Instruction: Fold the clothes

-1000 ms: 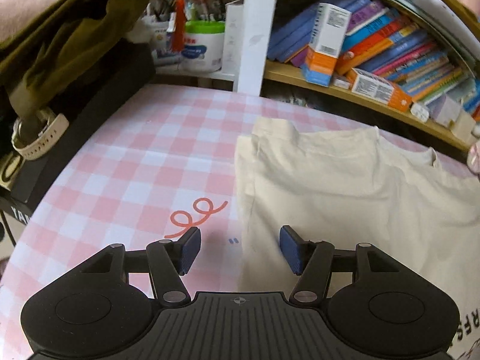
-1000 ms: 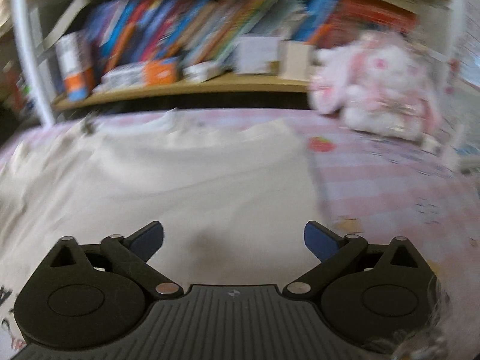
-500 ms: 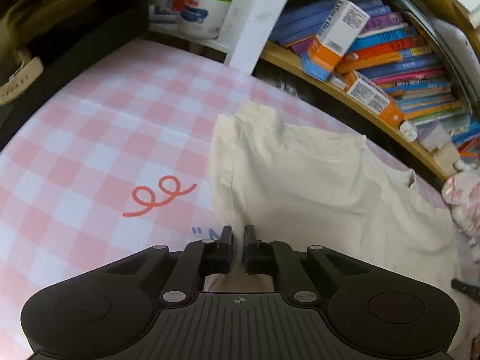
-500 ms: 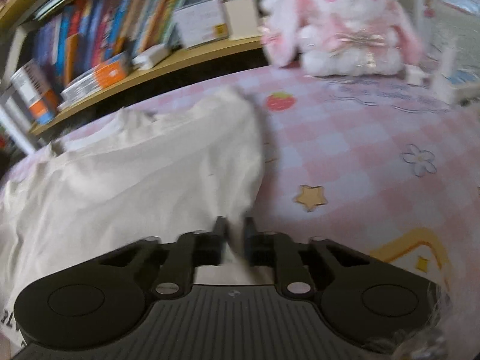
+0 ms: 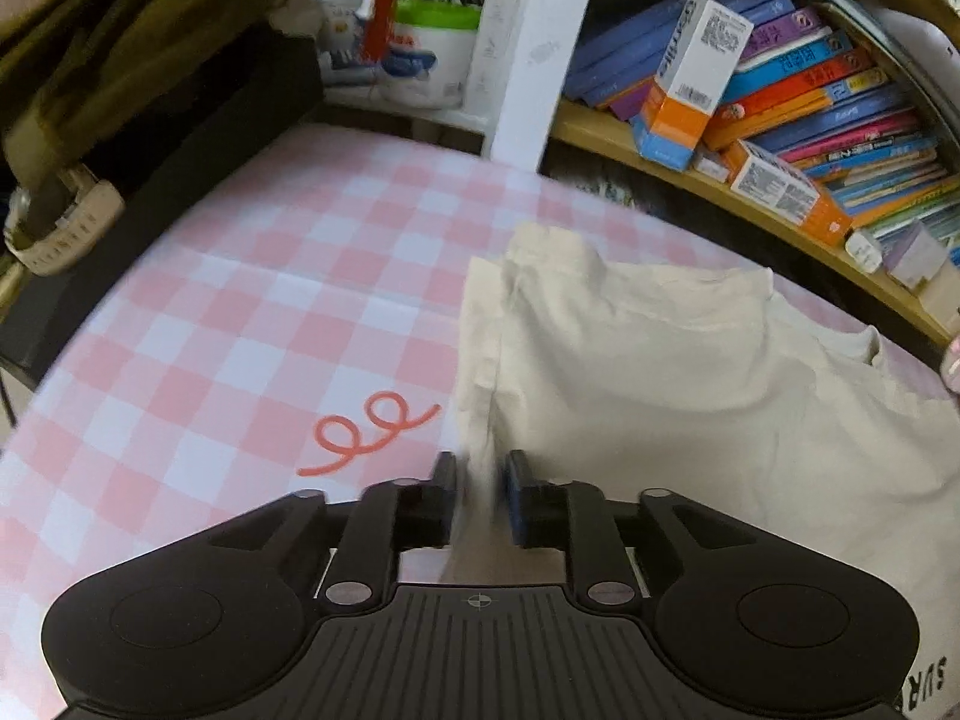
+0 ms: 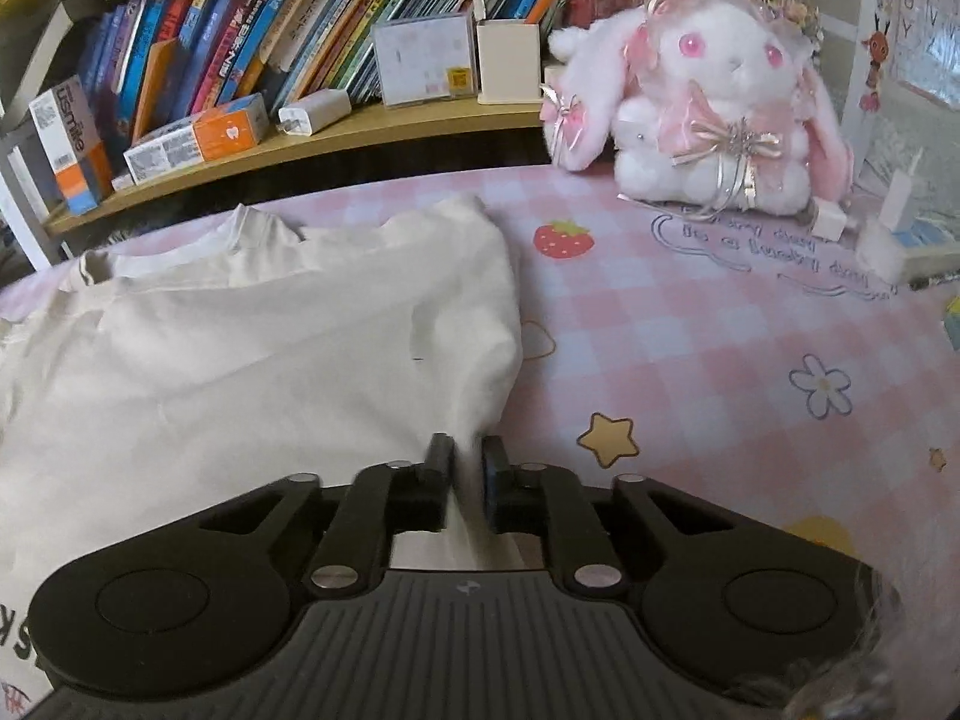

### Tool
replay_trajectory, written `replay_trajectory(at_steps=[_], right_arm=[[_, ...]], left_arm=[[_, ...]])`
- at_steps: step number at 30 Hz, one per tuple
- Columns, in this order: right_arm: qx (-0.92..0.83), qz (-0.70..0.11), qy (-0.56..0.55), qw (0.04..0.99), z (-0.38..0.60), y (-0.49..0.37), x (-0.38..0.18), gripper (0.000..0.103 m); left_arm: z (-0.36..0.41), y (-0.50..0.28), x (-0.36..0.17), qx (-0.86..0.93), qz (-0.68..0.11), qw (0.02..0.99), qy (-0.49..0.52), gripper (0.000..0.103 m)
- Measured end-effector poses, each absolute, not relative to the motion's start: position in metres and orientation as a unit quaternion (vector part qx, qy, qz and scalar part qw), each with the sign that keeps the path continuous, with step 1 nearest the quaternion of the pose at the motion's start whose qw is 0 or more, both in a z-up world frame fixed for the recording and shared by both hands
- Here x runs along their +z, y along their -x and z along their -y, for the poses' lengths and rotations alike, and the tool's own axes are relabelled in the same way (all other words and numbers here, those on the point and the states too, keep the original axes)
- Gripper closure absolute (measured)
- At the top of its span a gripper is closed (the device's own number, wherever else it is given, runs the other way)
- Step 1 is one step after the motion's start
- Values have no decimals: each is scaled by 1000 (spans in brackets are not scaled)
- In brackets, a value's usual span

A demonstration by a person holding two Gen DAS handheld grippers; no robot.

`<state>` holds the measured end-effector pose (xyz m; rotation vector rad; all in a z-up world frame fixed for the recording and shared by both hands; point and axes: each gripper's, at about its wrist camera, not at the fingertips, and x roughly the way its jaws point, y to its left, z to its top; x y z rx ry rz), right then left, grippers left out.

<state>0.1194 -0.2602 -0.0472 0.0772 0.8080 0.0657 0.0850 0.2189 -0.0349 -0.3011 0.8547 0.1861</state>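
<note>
A cream T-shirt lies spread on the pink checked tablecloth, its collar toward the bookshelf. My left gripper is shut on the shirt's left side edge, with cloth pinched between the blue pads. In the right wrist view the same T-shirt fills the left half. My right gripper is shut on the shirt's right side edge, and the cloth rises in a fold into the jaws.
A low wooden shelf of books runs along the back. A pink and white plush rabbit sits at the back right of the table. A black box with a brown garment and a watch stands at the left edge.
Both grippers went from open to shut on the shirt's side edges. The pinched cloth is now drawn up a little at each gripper.
</note>
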Motion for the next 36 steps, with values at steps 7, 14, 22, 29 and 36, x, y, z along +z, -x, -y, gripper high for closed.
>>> replay_trajectory(at_steps=[7, 14, 22, 29, 36], right_arm=[[40, -368, -23, 929, 260, -101, -27, 41], [66, -402, -29, 913, 270, -58, -28, 42], [76, -443, -49, 892, 273, -47, -46, 92], [76, -418, -25, 905, 271, -39, -39, 93], [70, -409, 8, 910, 265, -40, -39, 65]], left_arm=[[-192, -41, 3, 88, -348, 928, 103, 44], [-143, 1, -6, 44, -361, 930, 58, 29], [-136, -7, -43, 52, -435, 896, 70, 29], [-138, -4, -47, 58, -433, 897, 72, 28], [-137, 1, -36, 78, -424, 898, 88, 24]])
